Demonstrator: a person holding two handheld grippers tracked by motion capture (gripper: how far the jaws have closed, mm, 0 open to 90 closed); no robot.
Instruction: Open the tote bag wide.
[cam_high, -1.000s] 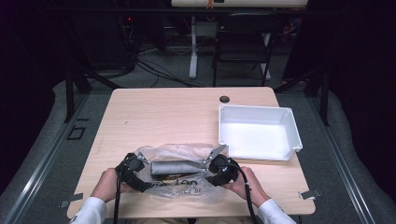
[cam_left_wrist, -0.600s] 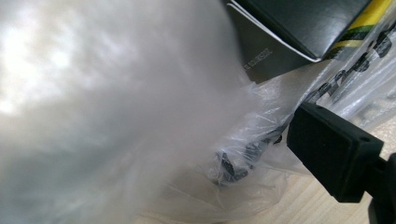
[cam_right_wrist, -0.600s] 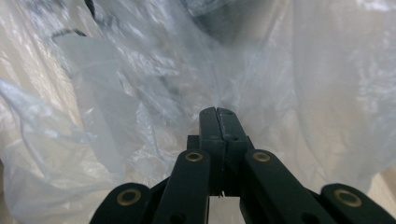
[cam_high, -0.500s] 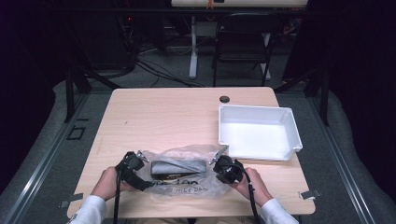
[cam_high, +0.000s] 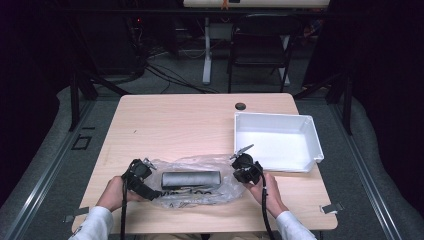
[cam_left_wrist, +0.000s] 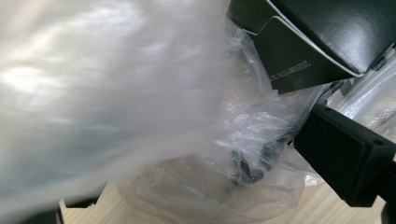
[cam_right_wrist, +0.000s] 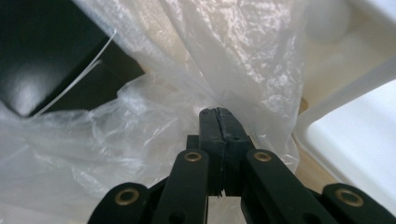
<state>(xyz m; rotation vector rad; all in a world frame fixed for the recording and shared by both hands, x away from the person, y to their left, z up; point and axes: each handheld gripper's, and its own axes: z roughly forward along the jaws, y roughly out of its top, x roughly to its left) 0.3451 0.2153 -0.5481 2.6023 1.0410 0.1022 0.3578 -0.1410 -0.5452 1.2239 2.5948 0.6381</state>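
Note:
A clear plastic bag (cam_high: 207, 163) lies on the wooden table (cam_high: 190, 125) near its front edge, with a long dark box (cam_high: 191, 178) inside it. My right gripper (cam_high: 238, 165) is at the bag's right end. In the right gripper view, the right gripper (cam_right_wrist: 218, 112) is shut with the bag (cam_right_wrist: 224, 46) film pinched at its tips, and the box (cam_right_wrist: 42, 51) lies beyond at the left. My left gripper (cam_high: 145, 167) is at the bag's left end. Its jaws have just been opening and stand wide, and bag (cam_left_wrist: 140, 93) film drapes between them near the box (cam_left_wrist: 317, 37).
A white tray (cam_high: 310, 131) stands on the right of the table, just beyond my right gripper, and its rim (cam_right_wrist: 355, 154) is close at the right in the right gripper view. A small dark hole (cam_high: 241, 106) is at the table's far edge. A chair stands behind the table.
My right gripper has shifted right toward the tray and shut on the bag's edge, stretching the bag flatter. The left hand has hardly moved.

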